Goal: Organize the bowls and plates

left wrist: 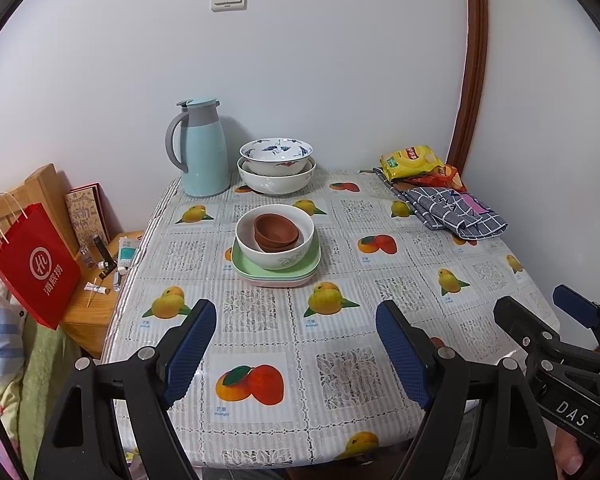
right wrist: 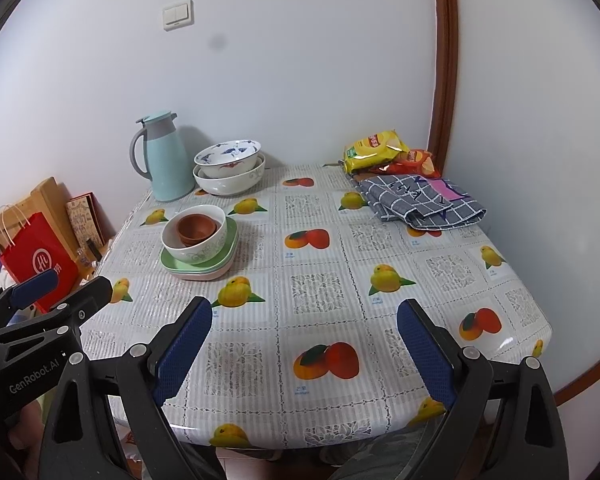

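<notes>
Left gripper (left wrist: 296,354): tilted downward over the near edge of the surface (left wrist: 380,280), jaws spread wide, nothing between them. Right gripper (right wrist: 304,354): same downward tilt, just beside the left, jaws likewise parted and empty. Item 1: two brown bowls (left wrist: 276,232) nested inside a white bowl (left wrist: 276,248), standing on stacked green plates (left wrist: 276,270); straight ahead of the left jaws, well apart from them; ahead and left of the right jaws. Item 2: blue-patterned bowl (left wrist: 276,152) set in a larger white bowl (left wrist: 276,180), farther ahead against the wall, just beside a pale blue jug (left wrist: 204,148). Item 3: checked cloth (left wrist: 452,208) and snack packets (left wrist: 414,162), far right corner.
</notes>
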`<state>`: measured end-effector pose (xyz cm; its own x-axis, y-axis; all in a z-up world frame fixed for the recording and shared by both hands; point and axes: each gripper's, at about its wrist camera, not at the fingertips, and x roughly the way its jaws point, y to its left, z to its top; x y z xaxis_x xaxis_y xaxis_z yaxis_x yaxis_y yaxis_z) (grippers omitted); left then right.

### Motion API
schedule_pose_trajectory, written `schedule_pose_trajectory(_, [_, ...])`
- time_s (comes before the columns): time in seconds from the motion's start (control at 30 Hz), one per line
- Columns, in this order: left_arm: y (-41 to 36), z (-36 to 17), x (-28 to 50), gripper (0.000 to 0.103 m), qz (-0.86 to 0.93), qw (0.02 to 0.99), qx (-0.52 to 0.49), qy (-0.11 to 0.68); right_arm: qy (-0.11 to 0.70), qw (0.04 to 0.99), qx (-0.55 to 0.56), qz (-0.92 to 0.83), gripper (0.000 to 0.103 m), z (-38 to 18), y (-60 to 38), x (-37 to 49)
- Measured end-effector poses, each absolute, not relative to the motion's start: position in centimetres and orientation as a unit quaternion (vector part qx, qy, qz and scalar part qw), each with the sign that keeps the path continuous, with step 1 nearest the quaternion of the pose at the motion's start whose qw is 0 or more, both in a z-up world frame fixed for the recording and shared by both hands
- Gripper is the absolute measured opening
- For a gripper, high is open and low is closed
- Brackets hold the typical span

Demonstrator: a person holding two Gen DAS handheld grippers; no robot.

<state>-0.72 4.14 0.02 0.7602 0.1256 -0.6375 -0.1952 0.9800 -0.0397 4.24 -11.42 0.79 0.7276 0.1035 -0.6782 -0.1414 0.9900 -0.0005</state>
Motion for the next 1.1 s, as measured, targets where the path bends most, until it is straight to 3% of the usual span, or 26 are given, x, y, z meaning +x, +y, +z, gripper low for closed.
schedule_pose_trajectory(1.1, [4.31,0.08,-0.77,0.081,0.085,0.936,-0.053,0.338,0.362,0.929,-0.023,0.069,0.093,0.98,-11.39,4.01])
